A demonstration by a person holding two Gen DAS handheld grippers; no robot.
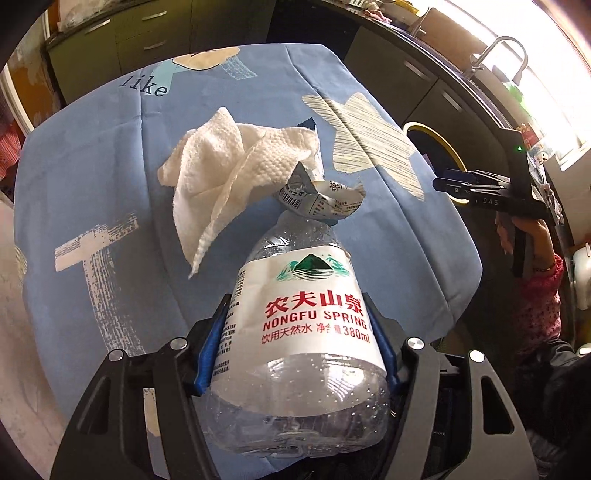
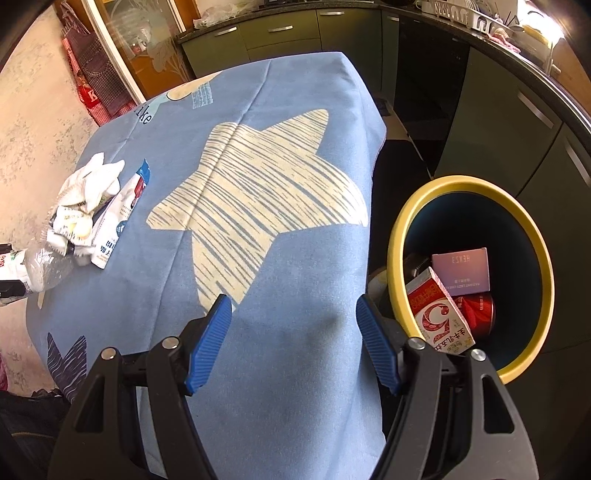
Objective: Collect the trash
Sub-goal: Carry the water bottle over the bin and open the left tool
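My left gripper [image 1: 297, 306] is shut on a clear Nongfu Spring water bottle [image 1: 306, 314], its blue pads pressed on both sides of the white label. The bottle hangs just above the blue tablecloth [image 1: 92, 177]. Beyond it lie a crumpled white paper towel [image 1: 229, 166] and a crumpled printed wrapper [image 1: 325, 199]. In the right wrist view the bottle [image 2: 48, 269] is at the far left, next to the paper towel [image 2: 92, 181] and a white pouch [image 2: 118, 218]. My right gripper [image 2: 293, 301] stands open and empty over the table's near right side, beside the yellow-rimmed bin [image 2: 399, 229].
The bin holds a red and white carton [image 2: 439, 310], a lilac box [image 2: 461, 271] and a red can [image 2: 476, 310]. It stands on the floor off the table's right edge. Green cabinets [image 2: 280, 33] and a counter with a sink tap [image 1: 498, 55] run behind and to the right.
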